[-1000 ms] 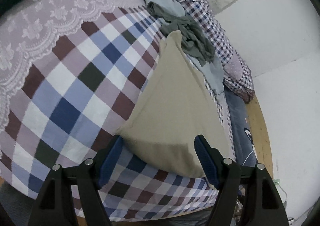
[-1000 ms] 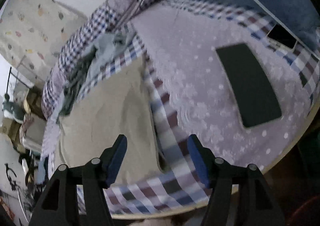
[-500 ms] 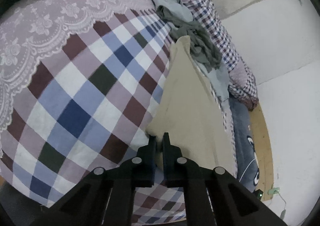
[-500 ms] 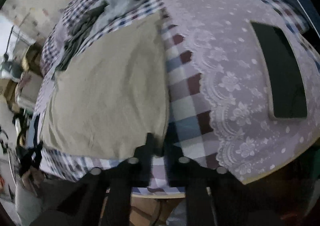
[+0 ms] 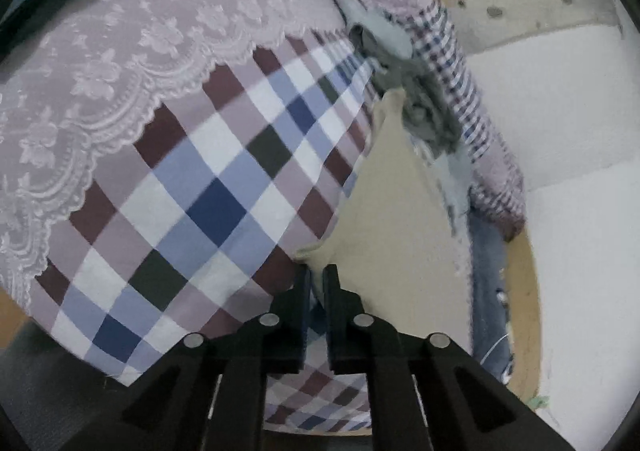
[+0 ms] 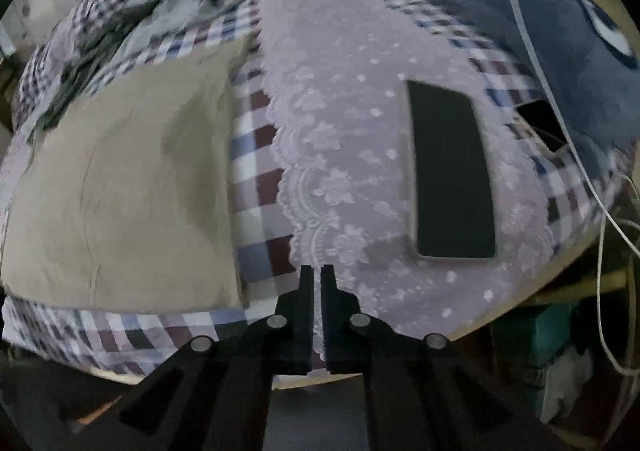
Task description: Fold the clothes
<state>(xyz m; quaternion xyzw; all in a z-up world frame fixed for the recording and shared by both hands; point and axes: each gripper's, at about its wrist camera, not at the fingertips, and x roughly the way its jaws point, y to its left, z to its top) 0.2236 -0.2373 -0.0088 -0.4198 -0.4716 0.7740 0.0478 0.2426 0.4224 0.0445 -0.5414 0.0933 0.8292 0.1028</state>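
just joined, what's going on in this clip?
A person is folding clothes on a bed with a checked cover. The left hand-held gripper is shut on a corner of the beige garment. The right hand-held gripper is shut too, but over the lace cloth beside the garment, apparently holding nothing. Other clothes sit in a heap at the far edge.
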